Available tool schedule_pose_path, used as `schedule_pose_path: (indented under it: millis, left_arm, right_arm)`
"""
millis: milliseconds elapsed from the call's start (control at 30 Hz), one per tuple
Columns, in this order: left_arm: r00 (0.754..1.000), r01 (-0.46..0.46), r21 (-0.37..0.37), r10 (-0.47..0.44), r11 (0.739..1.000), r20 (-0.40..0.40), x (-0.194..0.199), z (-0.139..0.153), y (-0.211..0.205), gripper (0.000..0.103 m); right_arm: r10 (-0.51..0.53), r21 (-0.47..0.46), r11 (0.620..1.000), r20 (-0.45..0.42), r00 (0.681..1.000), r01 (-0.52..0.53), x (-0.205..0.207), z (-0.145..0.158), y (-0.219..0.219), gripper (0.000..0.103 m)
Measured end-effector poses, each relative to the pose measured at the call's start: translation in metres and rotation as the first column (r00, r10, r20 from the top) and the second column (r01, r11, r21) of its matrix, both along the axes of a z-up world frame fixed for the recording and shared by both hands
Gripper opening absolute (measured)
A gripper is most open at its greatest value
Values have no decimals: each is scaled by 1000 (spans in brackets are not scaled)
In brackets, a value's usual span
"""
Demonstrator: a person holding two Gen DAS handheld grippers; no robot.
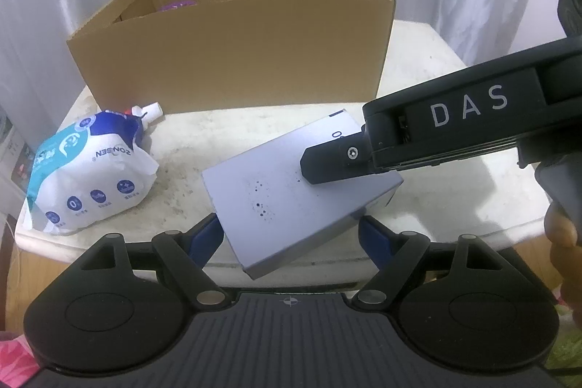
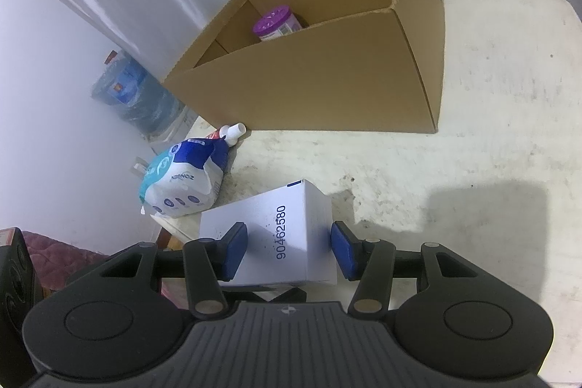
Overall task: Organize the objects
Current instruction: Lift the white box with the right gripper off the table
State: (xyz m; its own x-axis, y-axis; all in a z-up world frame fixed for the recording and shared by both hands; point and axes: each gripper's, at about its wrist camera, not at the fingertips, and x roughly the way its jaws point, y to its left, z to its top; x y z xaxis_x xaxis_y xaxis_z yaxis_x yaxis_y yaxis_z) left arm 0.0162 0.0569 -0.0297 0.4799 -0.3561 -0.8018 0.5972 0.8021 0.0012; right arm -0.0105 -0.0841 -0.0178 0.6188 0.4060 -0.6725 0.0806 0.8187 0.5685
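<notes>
While your left fingers (image 1: 291,224) straddle the white box's (image 1: 276,206) near end at the tabletop's (image 1: 454,177) edge, grip uncertain, your right fingers (image 2: 289,230) clamp its far end; it slants rightward toward the carton (image 1: 232,60).

One carton (image 2: 327,75), pouch (image 2: 183,182), box (image 2: 287,235), jar (image 2: 274,23).

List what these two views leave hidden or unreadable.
- Cardboard box interior: left wrist view, near wall hides all but a sliver of the purple-lidded jar; right wrist view hides the jar's lower body.
- White box underside: hidden in both.
- Refill pouch small print: too small.
- Right gripper contact with the box: unclear.
</notes>
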Motion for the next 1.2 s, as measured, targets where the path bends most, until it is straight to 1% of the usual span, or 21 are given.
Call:
schedule_pose_path:
  millis: [1200]
  left_arm:
    - [998,-34,-26,36,999,61,-10,23,11,81]
  right_arm:
    - [16,-5,1000,58,998,-16,-3,23,10,55]
